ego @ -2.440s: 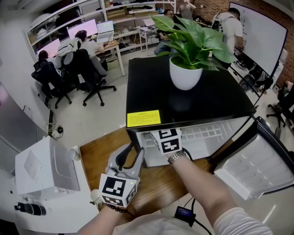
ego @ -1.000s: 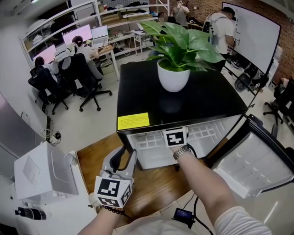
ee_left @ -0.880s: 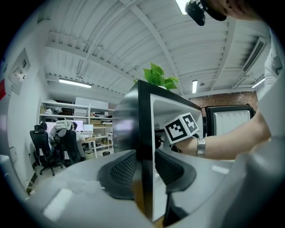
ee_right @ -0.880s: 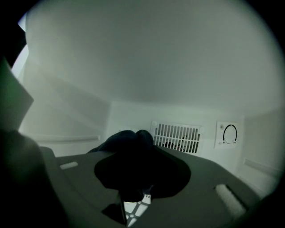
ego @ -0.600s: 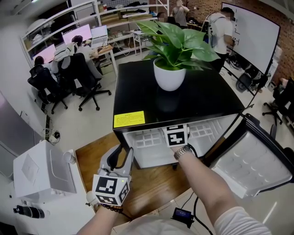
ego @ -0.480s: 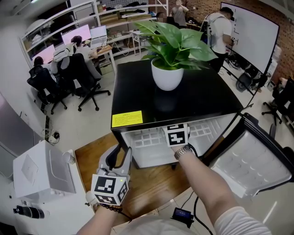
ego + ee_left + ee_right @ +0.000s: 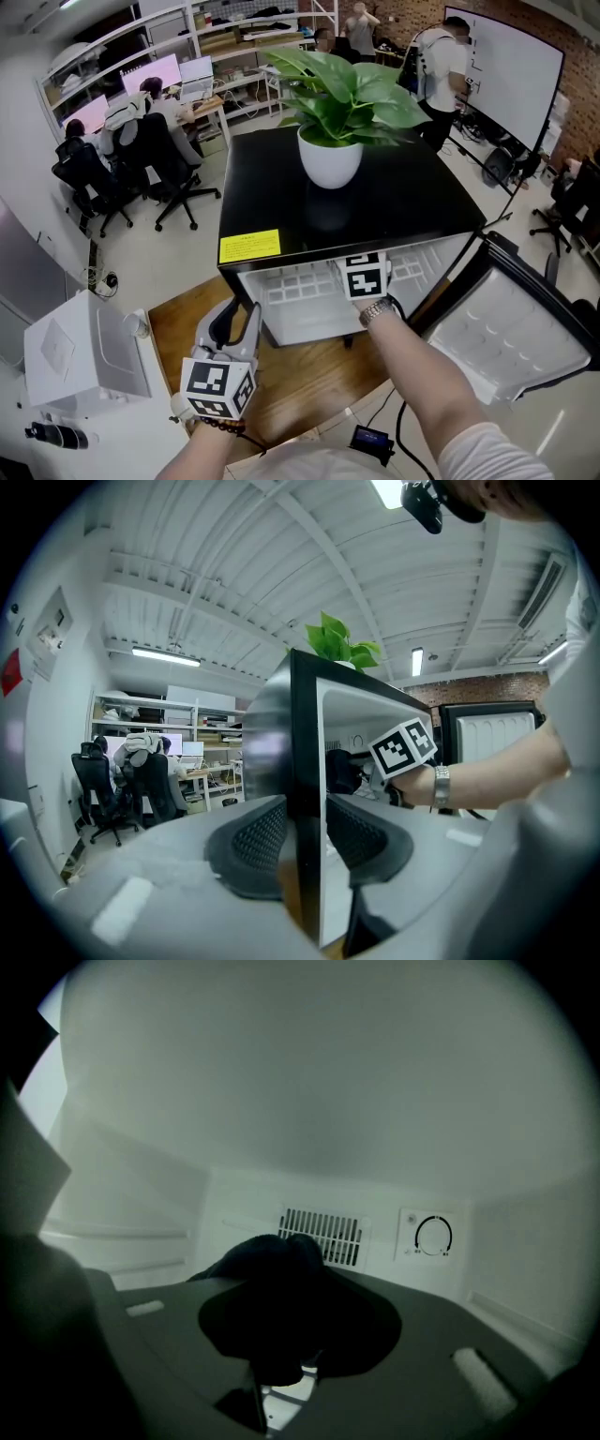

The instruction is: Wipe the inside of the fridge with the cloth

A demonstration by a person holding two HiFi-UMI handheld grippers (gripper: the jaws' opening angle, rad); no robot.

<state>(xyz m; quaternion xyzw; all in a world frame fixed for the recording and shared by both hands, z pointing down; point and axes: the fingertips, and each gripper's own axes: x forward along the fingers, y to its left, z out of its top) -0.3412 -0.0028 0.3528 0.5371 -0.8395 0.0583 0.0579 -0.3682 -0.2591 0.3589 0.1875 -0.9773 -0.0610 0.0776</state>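
A black mini fridge (image 7: pixel 375 206) stands with its door (image 7: pixel 511 337) swung open to the right. My right gripper (image 7: pixel 281 1340) reaches inside it, so the head view shows only its marker cube (image 7: pixel 364 275). It is shut on a dark cloth (image 7: pixel 272 1269), in front of the white back wall with a vent (image 7: pixel 322 1237) and a dial (image 7: pixel 433 1237). My left gripper (image 7: pixel 242 314) is at the fridge's front left corner. In the left gripper view its pads (image 7: pixel 261 836) sit on either side of the black wall edge (image 7: pixel 305 761) and appear to clamp it.
A potted plant (image 7: pixel 330 159) stands on the fridge top. A white box (image 7: pixel 84 352) sits on the floor at the lower left, and a power adapter (image 7: pixel 370 438) lies near my feet. People sit at desks (image 7: pixel 122 122) at the far left. A whiteboard (image 7: pixel 511 70) stands at the far right.
My right gripper has moved to the right inside the fridge with the cloth. My left gripper has stayed at the fridge's left front edge.
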